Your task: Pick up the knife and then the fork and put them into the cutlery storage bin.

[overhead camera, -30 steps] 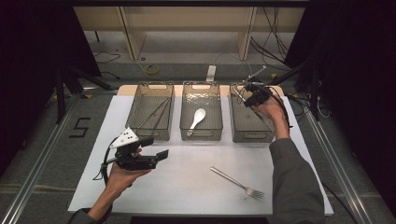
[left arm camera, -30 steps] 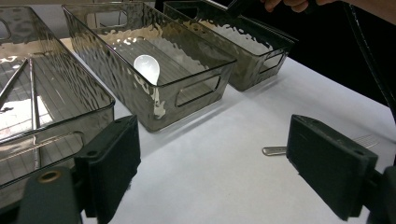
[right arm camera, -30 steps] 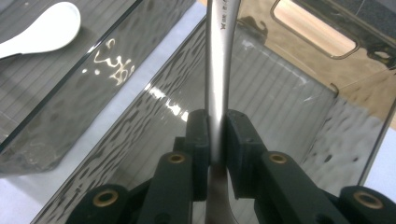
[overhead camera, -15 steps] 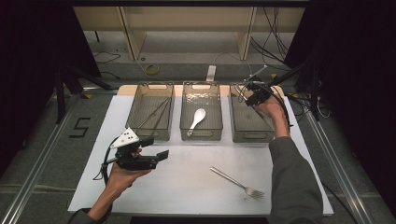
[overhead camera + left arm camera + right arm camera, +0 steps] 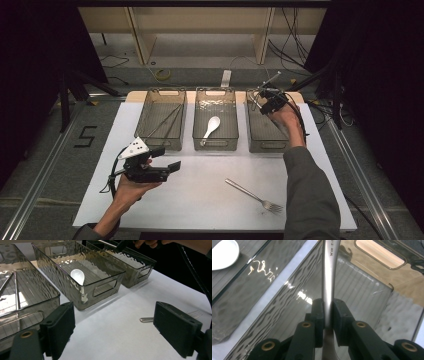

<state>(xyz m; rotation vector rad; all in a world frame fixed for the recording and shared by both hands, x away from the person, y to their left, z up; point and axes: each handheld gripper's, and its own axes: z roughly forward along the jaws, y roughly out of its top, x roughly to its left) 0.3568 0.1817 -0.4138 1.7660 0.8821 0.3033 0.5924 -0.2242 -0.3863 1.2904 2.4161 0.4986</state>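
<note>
Three clear smoky bins stand in a row at the table's far side. My right gripper (image 5: 271,101) hovers over the far end of the right bin (image 5: 265,146), shut on the handle of a metal utensil (image 5: 270,80) that sticks up and away. The right gripper view has the steel handle (image 5: 329,272) pinched between the jaws of the right gripper (image 5: 328,312). The middle bin (image 5: 216,90) holds a white spoon (image 5: 210,127). A metal fork (image 5: 252,195) lies on the white tabletop at the near right. My left gripper (image 5: 169,159) is held open at the near left, with nothing between the jaws of the left gripper (image 5: 112,325).
The left bin (image 5: 142,112) contains thin metal chopsticks (image 5: 167,119). The white table mat (image 5: 200,200) ends in a front edge close to the person. Cables and a shelf frame sit on the floor beyond the table.
The right hand has edged slightly farther back over the right bin with the utensil. The left gripper has held still.
</note>
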